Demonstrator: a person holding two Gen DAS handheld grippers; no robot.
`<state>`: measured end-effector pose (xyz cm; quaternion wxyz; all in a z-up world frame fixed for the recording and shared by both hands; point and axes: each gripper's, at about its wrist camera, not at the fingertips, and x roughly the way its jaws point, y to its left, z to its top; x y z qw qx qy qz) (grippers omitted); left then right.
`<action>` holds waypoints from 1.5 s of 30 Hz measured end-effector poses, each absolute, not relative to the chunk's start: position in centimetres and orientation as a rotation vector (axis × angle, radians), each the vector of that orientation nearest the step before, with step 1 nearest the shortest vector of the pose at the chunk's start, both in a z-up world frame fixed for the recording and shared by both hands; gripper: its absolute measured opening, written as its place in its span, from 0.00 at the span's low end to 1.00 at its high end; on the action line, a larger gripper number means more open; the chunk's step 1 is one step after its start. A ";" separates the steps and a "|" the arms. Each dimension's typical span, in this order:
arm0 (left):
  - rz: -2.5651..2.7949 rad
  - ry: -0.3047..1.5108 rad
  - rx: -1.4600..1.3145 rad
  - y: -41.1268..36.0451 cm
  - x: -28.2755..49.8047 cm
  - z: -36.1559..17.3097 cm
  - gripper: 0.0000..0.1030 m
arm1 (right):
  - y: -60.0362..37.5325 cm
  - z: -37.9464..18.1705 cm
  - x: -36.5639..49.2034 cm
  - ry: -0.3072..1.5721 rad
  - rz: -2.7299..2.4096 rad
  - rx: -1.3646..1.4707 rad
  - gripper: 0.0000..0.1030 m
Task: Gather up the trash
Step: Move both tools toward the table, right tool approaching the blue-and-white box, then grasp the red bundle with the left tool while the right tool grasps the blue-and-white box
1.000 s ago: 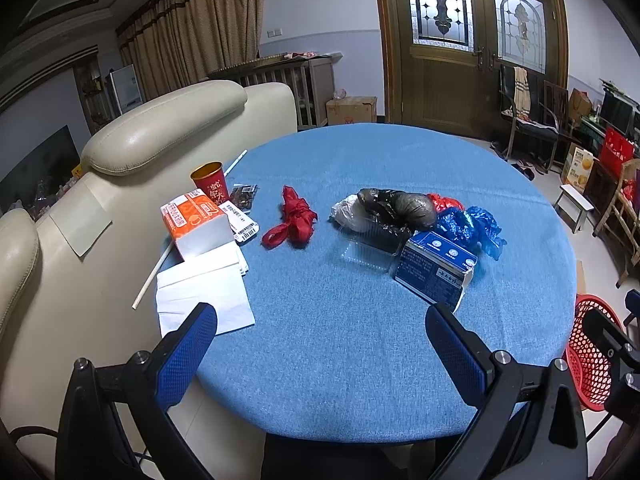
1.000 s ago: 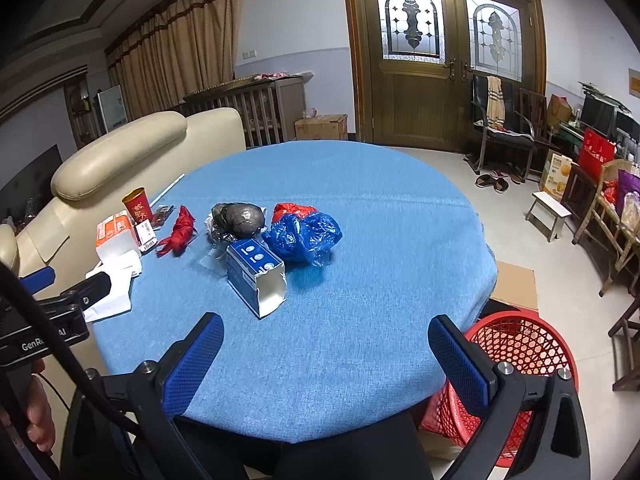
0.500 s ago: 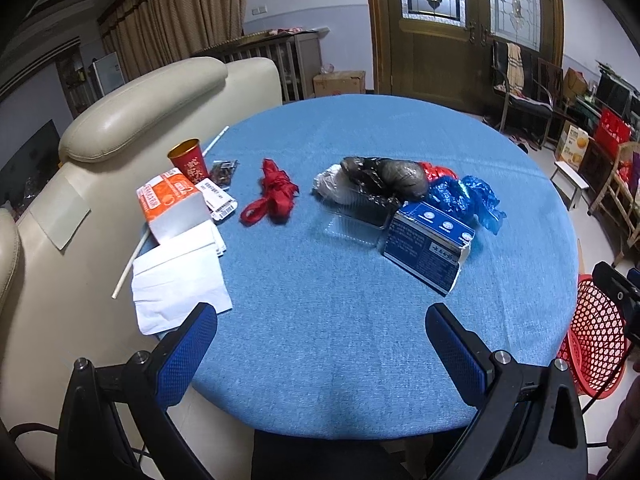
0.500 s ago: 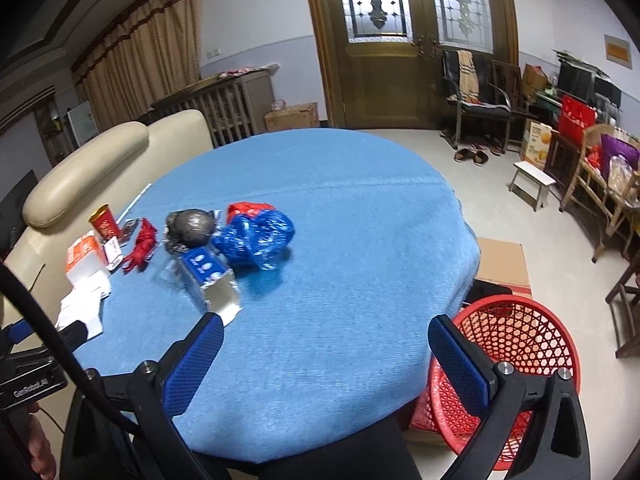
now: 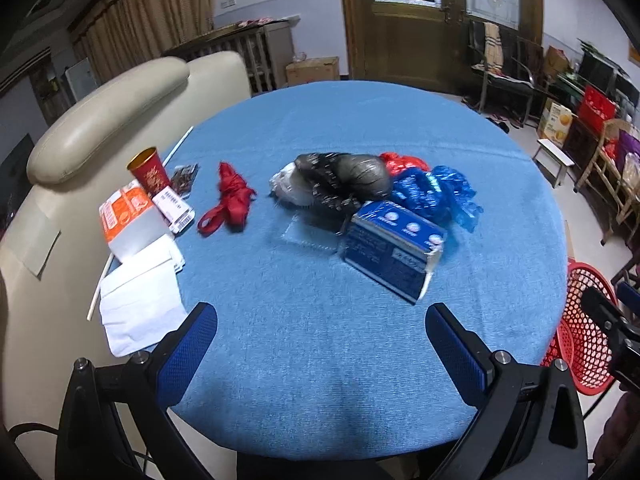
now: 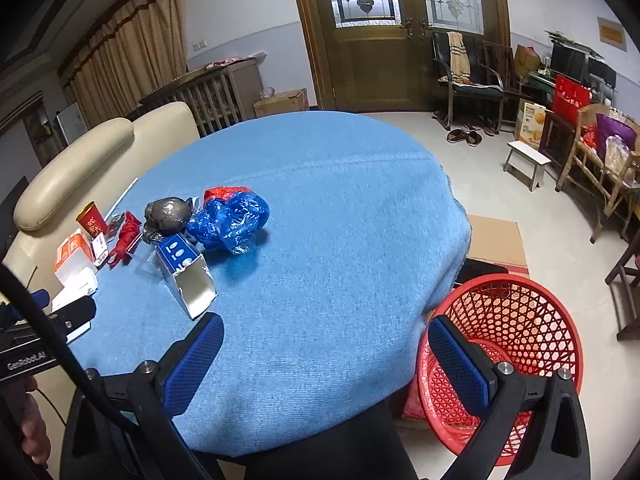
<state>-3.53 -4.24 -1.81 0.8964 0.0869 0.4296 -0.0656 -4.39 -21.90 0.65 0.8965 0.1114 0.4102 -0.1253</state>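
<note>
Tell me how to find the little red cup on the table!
Start at the round blue table and look to its edge beside the cream sofa. There an orange-and-white box lies, and the red cup stands upright right behind it. It is the only cup, red with a gold rim.

- The red basket (image 5: 580,332) is partly hidden behind the table edge (image 5: 562,280).
- Print on the blue carton (image 5: 394,244) is too blurred to read.
- A clear tray (image 5: 308,234) sits partly under the dark bag (image 5: 348,178).
</note>
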 end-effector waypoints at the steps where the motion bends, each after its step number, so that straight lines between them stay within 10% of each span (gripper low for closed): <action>1: -0.125 0.892 0.171 -3.8 -3.3 -1.8 1.00 | -22.0 0.6 -4.3 0.848 -0.255 0.234 1.00; 45: 0.102 0.896 0.161 4.1 4.9 -2.8 1.00 | -12.3 -1.2 9.1 0.951 0.033 -0.023 1.00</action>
